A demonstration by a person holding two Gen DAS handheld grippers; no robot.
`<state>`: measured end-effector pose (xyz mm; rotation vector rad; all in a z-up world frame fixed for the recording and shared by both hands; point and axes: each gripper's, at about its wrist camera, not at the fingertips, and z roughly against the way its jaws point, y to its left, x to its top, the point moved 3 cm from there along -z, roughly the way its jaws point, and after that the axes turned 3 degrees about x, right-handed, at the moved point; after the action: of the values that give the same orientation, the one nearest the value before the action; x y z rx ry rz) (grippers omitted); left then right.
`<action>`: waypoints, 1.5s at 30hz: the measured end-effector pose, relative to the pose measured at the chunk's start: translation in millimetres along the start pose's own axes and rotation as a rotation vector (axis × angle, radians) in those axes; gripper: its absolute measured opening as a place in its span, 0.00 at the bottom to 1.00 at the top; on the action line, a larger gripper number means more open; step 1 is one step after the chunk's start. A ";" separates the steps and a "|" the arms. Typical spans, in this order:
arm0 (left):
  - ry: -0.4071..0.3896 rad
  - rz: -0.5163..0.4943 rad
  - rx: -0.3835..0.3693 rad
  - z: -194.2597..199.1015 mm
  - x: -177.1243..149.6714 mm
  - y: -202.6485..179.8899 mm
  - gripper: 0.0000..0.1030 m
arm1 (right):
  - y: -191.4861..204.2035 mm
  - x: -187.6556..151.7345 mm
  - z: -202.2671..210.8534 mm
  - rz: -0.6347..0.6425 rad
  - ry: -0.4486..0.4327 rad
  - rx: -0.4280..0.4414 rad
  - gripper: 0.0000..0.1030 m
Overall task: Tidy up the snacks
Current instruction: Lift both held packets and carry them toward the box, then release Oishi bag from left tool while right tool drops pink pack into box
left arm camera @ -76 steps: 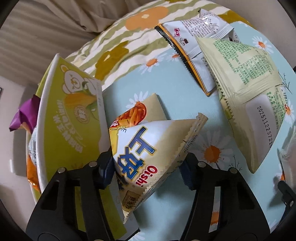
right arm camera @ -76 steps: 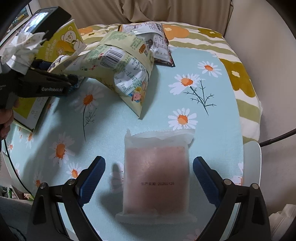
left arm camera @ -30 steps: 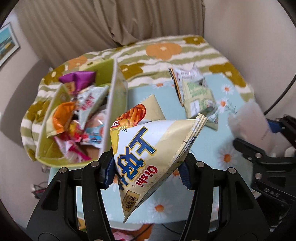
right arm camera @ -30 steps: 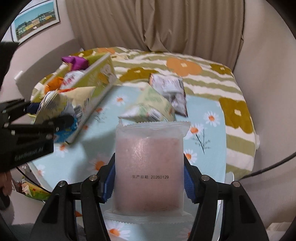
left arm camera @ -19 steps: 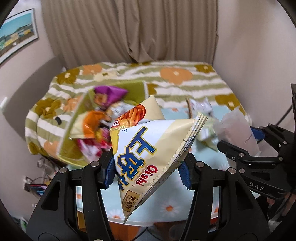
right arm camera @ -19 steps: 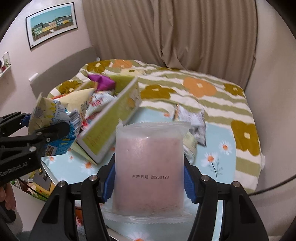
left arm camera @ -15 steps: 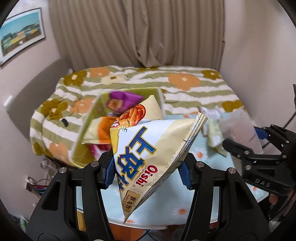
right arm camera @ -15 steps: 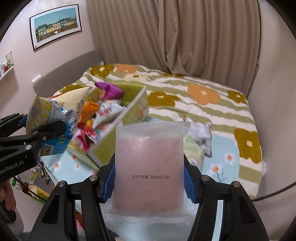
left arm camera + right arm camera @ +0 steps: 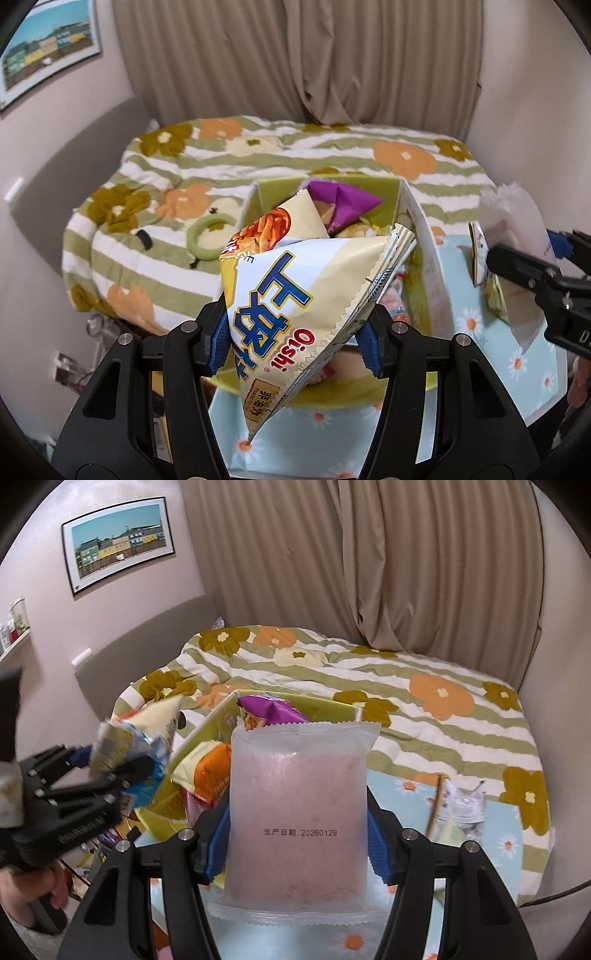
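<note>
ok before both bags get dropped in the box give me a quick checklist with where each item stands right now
1. Left gripper shut on the chip bag: ok.
2. Right gripper shut on the pink packet: ok.
3. Green box open at the top: ok.
4. Room left in the box: cannot tell; the purple bag and other snacks already fill much of it.
5. Grippers apart from each other: ok.
6. All loose snacks collected: not ok; the grey packet lies on the table.

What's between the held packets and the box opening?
Nothing visible. The Oishi bag and the pink packet hang above the open-topped box; only snacks already inside, like the purple packet, crowd it.
</note>
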<state>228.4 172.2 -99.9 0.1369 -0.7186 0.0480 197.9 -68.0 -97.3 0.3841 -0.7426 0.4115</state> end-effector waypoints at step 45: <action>0.062 0.029 -0.135 -26.3 -62.1 74.9 1.00 | 49.5 -0.7 -89.6 -0.151 0.138 -0.014 0.90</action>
<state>192.1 250.3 -152.3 -0.0045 -0.6598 0.0311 224.1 16.4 -149.0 0.3920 -0.5776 0.2869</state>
